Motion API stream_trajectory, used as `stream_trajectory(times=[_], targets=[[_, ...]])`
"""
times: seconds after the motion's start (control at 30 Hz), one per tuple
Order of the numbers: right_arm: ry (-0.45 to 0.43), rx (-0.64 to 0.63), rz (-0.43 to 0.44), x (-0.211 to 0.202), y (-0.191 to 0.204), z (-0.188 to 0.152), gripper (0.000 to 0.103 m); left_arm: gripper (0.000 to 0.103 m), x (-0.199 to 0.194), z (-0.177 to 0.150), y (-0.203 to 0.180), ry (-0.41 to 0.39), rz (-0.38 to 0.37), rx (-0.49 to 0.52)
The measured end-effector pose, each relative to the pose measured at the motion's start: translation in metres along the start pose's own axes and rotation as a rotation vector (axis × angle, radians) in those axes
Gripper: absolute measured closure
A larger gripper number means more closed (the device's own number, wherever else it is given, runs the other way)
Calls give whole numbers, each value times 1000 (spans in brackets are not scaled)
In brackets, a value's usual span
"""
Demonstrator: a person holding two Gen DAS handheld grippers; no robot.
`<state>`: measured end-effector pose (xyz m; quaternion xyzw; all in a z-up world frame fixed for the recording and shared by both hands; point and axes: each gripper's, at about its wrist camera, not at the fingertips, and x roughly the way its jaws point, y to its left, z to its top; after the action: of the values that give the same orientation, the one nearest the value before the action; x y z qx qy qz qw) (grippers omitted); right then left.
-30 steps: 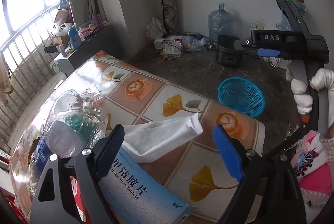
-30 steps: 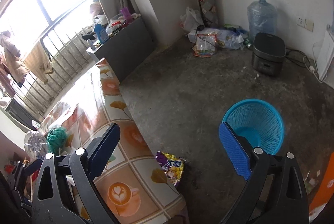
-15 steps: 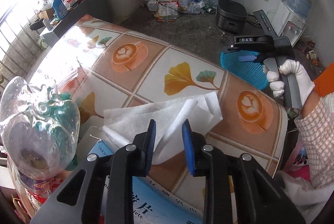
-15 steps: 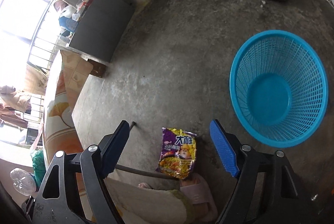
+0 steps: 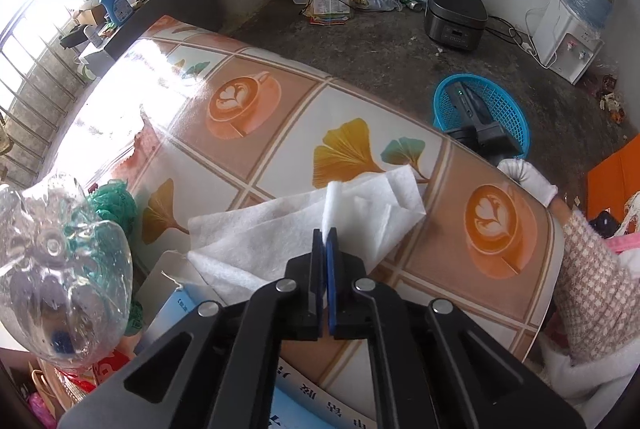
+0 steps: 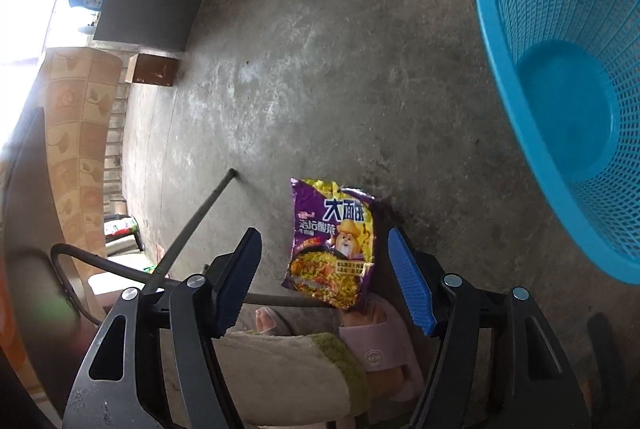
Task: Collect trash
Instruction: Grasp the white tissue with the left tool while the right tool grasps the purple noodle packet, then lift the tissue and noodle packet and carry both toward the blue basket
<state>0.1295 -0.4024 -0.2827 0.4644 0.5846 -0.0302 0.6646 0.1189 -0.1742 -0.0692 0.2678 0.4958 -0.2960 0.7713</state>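
The left gripper (image 5: pixel 326 243), angled steeply down, is pinching a raised fold of soft white tissue (image 5: pixel 304 225) lying crumpled on the glossy patterned tabletop (image 5: pixel 256 133). The right gripper (image 6: pixel 324 275), its jaws closing yet apart, is straddling a crinkly purple noodle packet (image 6: pixel 332 241) on the concrete floor (image 6: pixel 320 69) beside a blue mesh basket (image 6: pixel 560 77).

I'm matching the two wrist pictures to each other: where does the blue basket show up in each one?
Left wrist view: blue basket stands on the floor at middle right, beyond the table edge, partly hidden by the right tool.
Right wrist view: blue basket fills the upper right, seen from above, empty.
Shared landmark: the ginkgo-patterned tablecloth.
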Motion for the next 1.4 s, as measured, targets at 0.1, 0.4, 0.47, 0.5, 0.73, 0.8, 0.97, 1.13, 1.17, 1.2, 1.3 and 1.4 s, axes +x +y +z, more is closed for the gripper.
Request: stream_trajectory(times=[0.1,0.4,0.47,0.5,0.73,0.8,0.97,1.13,1.17,1.2,1.3,1.4], targets=[[94,38,32,48,-13,2,47,102,-1,3,1,-2,0,-4],[213,61,-41,148,-43,15,47,102,-7,13,7,-29,-35,-24],[228,47,-45,160,-45,16,47,102,-7,15,8,-35,-47,-33],[232,39,-39,162,-45,15,47,102,-6,16,8,-37,-52,-36],[227,-5,-35,176,-40,19,52,102,-3,20,13,-48,-79,-52],[240,-16,-53,187,-38,21,60,102,-4,22,14,-56,-83,-49],[260,-11,-81,201,-38,13,92,102,-8,24,17,-87,-97,-51],[206,0,-67,178,-39,6,100,102,-14,23,25,-117,-111,-69],[188,-4,-61,169,-37,5,100,103,-15,23,27,-125,-114,-71],[165,-11,-52,157,-34,5,101,103,-18,23,29,-135,-116,-74],[81,-51,-34,112,-20,4,101,103,-25,22,33,-170,-128,-84],[-19,-89,-34,60,-3,-1,102,103,-33,23,34,-204,-148,-99]])
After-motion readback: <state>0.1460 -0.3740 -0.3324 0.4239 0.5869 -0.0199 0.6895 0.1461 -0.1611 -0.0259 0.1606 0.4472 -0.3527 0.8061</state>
